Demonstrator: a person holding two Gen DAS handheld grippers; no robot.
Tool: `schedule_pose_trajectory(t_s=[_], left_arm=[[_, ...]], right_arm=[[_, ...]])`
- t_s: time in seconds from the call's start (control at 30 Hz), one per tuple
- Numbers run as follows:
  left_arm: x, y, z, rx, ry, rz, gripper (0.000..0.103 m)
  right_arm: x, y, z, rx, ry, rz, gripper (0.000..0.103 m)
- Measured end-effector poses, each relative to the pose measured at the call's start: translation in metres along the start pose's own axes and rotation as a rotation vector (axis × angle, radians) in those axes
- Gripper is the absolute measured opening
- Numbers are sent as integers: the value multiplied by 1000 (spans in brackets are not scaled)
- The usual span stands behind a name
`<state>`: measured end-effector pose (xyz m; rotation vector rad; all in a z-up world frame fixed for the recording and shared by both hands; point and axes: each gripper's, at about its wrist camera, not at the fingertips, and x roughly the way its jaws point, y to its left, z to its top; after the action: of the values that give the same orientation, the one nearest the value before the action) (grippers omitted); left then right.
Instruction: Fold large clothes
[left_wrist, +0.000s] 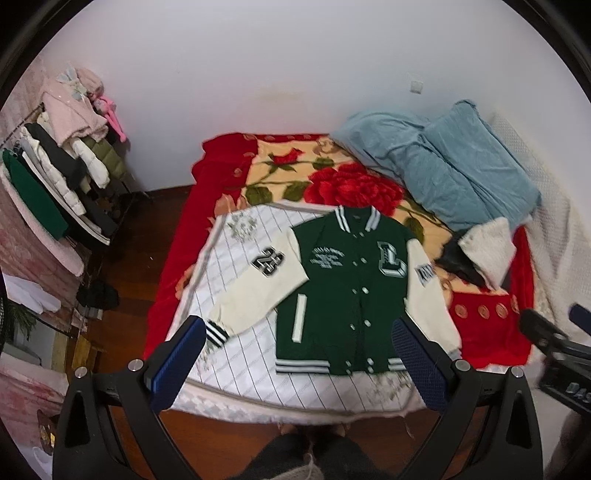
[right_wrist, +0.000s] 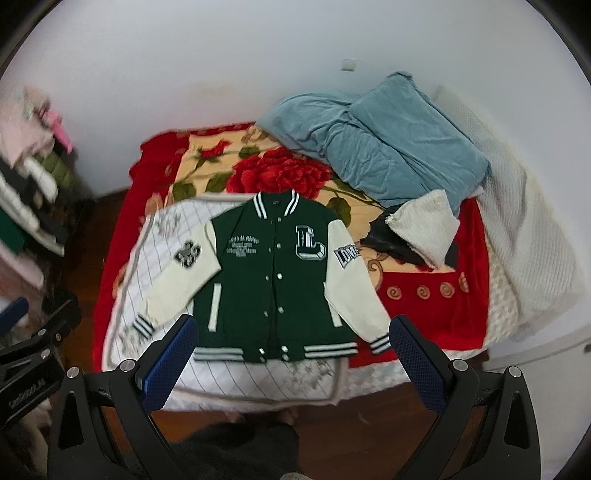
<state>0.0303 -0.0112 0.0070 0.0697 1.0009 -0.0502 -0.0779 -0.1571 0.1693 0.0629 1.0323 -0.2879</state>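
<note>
A green varsity jacket (left_wrist: 343, 291) with cream sleeves lies flat, face up and buttoned, on a white quilted sheet (left_wrist: 236, 266) on the bed. It also shows in the right wrist view (right_wrist: 273, 280). My left gripper (left_wrist: 299, 328) is open and empty, held above the bed's near edge in front of the jacket's hem. My right gripper (right_wrist: 291, 328) is open and empty at the same height; it appears at the right edge of the left wrist view (left_wrist: 546, 332). Both sleeves spread outward and down.
A red floral blanket (left_wrist: 351, 184) covers the bed. A folded blue quilt (left_wrist: 454, 162) and a white-and-black garment (left_wrist: 480, 251) lie at the far right. A loaded clothes rack (left_wrist: 66, 166) stands at the left. Wooden floor (left_wrist: 122, 302) lies between rack and bed.
</note>
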Motion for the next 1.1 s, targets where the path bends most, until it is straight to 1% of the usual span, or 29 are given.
schedule_pose_trajectory(t_s=[0.03,0.1,0.13,0.2,0.23,0.3,0.33,0.37,0.4,0.43,0.47,0.5,0.53,0.57,0.63,0.73,0.77,0.83,0.97,1.03,1.1], left_arm=[[7,1,1,-3,-12,5,103],[29,1,3,3,-35,42,103],[40,2,1,12,-37,61,103],[70,-2,-2,31,-44,106,103],[86,-3,-3,37,-41,127,103],[119,-6,-8,45,-23,158,103],[136,-10,-10,50,-9,172,103],[150,-7,-13,50,8,179,103],[168,-10,-16,48,33,183,103],[180,-11,-18,47,47,185,103],[203,-20,-21,51,70,196,103],[217,-25,-23,61,82,209,103],[235,-32,-25,73,96,226,103],[249,-36,-25,82,103,242,103],[286,-52,-28,104,132,277,103],[335,-66,-33,105,183,301,103],[349,-67,-35,102,200,304,103],[388,-74,-43,91,251,314,103],[447,-86,-61,97,344,361,103],[470,-92,-70,87,382,363,103],[486,-100,-76,85,401,355,103]], right_arm=[[7,-2,-2,25,-7,6,103],[32,-19,-7,126,-10,16,103],[43,-22,-13,152,-9,13,103],[79,-43,-25,262,1,2,103],[94,-51,-34,306,7,-5,103],[135,-80,-50,425,32,-22,103],[159,-97,-59,483,54,-30,100],[173,-106,-66,513,66,-33,92],[197,-123,-76,563,86,-37,85],[215,-135,-84,594,106,-46,73],[238,-149,-94,634,134,-56,68],[266,-167,-107,691,165,-56,68],[284,-181,-117,734,184,-52,68],[316,-202,-131,802,215,-43,68],[364,-231,-151,901,244,-24,68],[436,-272,-184,1036,244,6,72],[451,-279,-191,1071,249,11,74],[499,-302,-225,1215,279,40,75],[567,-324,-273,1419,341,71,77],[601,-332,-299,1525,351,120,77],[624,-336,-311,1599,361,148,77]])
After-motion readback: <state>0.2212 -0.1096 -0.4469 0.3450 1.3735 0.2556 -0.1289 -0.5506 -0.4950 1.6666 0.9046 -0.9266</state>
